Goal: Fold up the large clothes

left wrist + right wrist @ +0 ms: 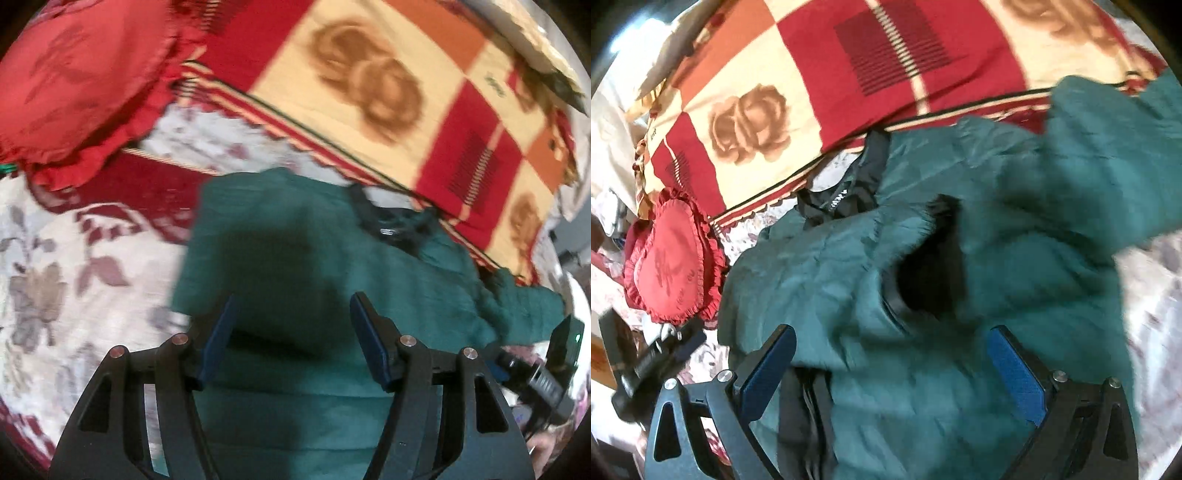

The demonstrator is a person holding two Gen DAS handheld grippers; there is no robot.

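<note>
A large teal jacket (295,236) with a black collar (391,225) lies on a floral bedsheet. My left gripper (293,302) is open, its fingers apart just above the jacket's body, holding nothing. In the right wrist view the jacket (820,266) is rumpled, with a sleeve cuff opening (923,280) facing me and the black collar (849,192) beyond it. My right gripper (892,336) is open over the jacket, nothing between its blue pads (768,362). The right gripper shows at the right edge of the left wrist view (546,373).
A red, cream and orange rose-patterned blanket (388,92) lies behind the jacket. A red heart-shaped frilled cushion (85,77) sits at the left; it also shows in the right wrist view (672,269). The floral bedsheet (74,273) surrounds the jacket.
</note>
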